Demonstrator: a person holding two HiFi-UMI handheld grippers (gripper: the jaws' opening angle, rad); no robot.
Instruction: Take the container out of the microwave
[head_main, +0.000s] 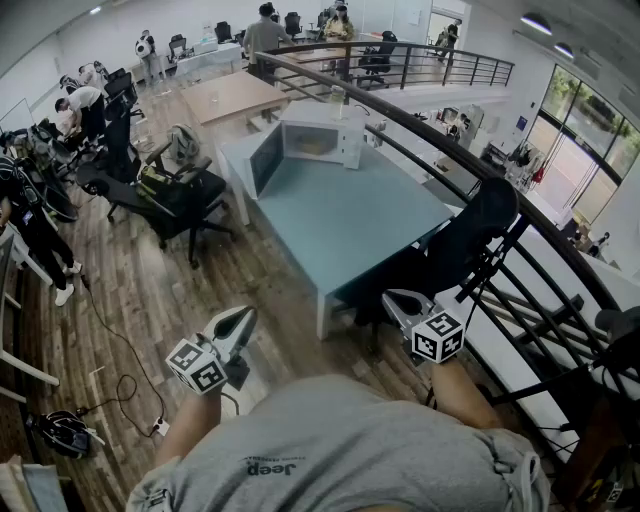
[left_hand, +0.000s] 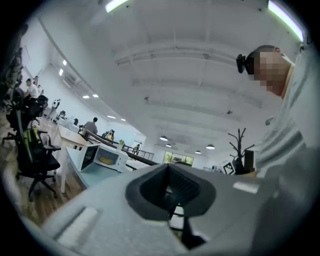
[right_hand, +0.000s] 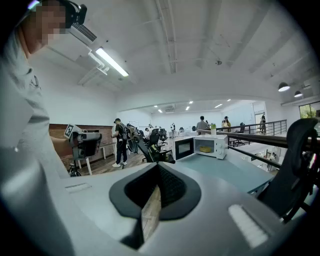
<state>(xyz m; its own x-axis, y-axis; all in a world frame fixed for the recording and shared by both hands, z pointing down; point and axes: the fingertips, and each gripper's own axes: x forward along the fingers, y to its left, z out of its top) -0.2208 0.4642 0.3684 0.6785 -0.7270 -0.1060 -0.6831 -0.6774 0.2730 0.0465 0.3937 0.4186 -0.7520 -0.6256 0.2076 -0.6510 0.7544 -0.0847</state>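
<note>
**A:** Whereabouts of the container (right_hand: 205, 149)?

**B:** Inside the microwave (head_main: 345, 140), on the cavity floor. Yellow, low and flat, plainly visible through the opening. Door (head_main: 265, 160) swung wide, hanging out on the left side in the head view.

**A:** And the microwave itself?

**B:** At the far end of a long teal table (head_main: 350, 220), next to a dark railing (head_main: 450, 140). Well apart from both grippers. Black office chair (head_main: 470, 235) at the table's near right corner.

**A:** State of the left gripper (head_main: 243, 318)?

**B:** Held low, close against a grey shirt (head_main: 330, 440), above wood flooring (head_main: 150, 290). Jaws pressed together, clamping nothing. Pointed towards the table, with the microwave off to the left in its own view.

**A:** The right gripper (head_main: 395, 300)?

**B:** Likewise low and near the body, level with the left one. Jaws closed on each other, only a thin sliver of floor showing between them, no object held. Aimed at the table, with the open microwave a little right of centre.
</note>
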